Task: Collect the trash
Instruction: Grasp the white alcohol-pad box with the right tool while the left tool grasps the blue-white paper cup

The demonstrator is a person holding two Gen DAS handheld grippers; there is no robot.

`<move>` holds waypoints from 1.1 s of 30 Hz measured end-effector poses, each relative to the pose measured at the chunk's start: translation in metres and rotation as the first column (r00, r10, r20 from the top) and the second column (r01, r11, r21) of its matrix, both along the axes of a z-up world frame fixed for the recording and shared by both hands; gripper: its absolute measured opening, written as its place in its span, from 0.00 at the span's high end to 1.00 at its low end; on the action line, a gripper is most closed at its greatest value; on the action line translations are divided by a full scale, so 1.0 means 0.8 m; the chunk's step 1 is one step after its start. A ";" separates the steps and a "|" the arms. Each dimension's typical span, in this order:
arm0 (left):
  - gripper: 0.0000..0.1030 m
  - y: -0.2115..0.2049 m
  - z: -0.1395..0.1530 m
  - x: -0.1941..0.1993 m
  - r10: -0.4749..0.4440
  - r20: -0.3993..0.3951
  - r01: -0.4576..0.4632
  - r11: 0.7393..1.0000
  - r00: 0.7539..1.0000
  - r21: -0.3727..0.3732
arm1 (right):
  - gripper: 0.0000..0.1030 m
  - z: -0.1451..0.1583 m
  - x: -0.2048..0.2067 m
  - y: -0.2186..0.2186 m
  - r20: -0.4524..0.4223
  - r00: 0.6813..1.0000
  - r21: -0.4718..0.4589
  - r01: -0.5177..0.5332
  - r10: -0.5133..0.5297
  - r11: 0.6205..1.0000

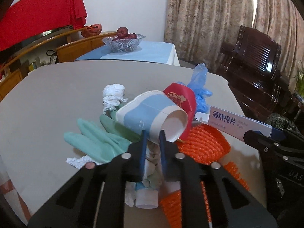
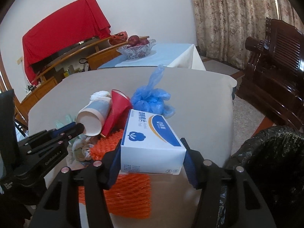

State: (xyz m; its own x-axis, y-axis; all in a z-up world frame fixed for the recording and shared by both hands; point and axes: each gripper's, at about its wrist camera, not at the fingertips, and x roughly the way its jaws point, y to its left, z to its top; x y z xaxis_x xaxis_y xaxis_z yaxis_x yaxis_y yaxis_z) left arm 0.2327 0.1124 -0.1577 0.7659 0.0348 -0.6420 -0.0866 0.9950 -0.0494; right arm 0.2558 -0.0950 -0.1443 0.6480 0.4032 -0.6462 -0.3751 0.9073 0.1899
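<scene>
Your white and blue box reads "酒精棉片"; its end panel shows a circled "2". Smaller print on the box is too blurred to read.

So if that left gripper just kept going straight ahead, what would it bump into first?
It already pinches the paper cup by its rim, so the left gripper would shove that cup, probably into the red cup behind; depth is unclear.

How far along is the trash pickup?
Nothing visibly binned yet. In hand: left tool pinches the paper cup rim; right tool clamps the white box. Left on the table: green glove, red cup, blue bag, orange netting, tissues.
</scene>
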 end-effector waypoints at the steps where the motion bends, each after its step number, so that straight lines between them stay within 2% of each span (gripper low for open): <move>1: 0.90 -0.001 -0.001 0.000 0.000 0.000 0.000 1.000 1.000 0.003 | 0.45 -0.002 -0.001 0.001 -0.004 1.000 -0.009 -0.002 0.002 1.000; 7: 0.94 -0.003 -0.001 -0.004 -0.008 0.000 0.008 1.000 1.000 0.009 | 0.45 -0.016 -0.008 0.009 -0.024 1.000 -0.039 -0.009 0.008 0.999; 10: 0.93 -0.003 0.000 -0.005 -0.019 -0.009 0.019 1.000 1.000 -0.006 | 0.45 -0.019 -0.006 0.008 -0.025 1.000 -0.045 -0.002 0.001 0.999; 12: 0.84 -0.002 0.002 -0.006 -0.025 -0.013 0.024 1.000 1.000 -0.019 | 0.45 -0.020 -0.005 0.007 -0.026 1.000 -0.050 0.001 -0.002 0.999; 14: 0.52 -0.004 0.004 -0.006 -0.027 -0.006 0.027 0.999 1.000 -0.023 | 0.45 -0.022 -0.004 0.005 -0.029 1.000 -0.054 0.006 -0.007 0.999; 17: 0.38 -0.010 0.008 0.000 -0.025 0.002 0.025 0.999 1.000 -0.021 | 0.45 -0.026 -0.001 0.003 -0.037 0.999 -0.057 0.010 -0.012 0.998; 23: 0.22 -0.010 0.004 0.027 0.010 -0.025 -0.010 1.000 1.000 -0.020 | 0.44 -0.030 0.005 -0.005 -0.052 0.998 -0.053 0.023 -0.025 0.998; 30: 0.22 0.003 -0.008 0.053 0.033 -0.055 -0.035 0.998 0.998 -0.042 | 0.43 -0.034 0.011 -0.007 -0.068 0.997 -0.049 0.025 -0.029 0.998; 32: 0.30 0.009 -0.009 0.052 0.035 -0.050 -0.038 0.998 0.998 -0.059 | 0.43 -0.035 0.011 -0.004 -0.067 0.998 -0.051 0.018 -0.022 0.999; 33: 0.30 0.010 -0.008 0.052 0.036 -0.048 -0.039 0.997 0.998 -0.065 | 0.43 -0.035 0.011 -0.002 -0.068 0.998 -0.051 0.014 -0.018 0.999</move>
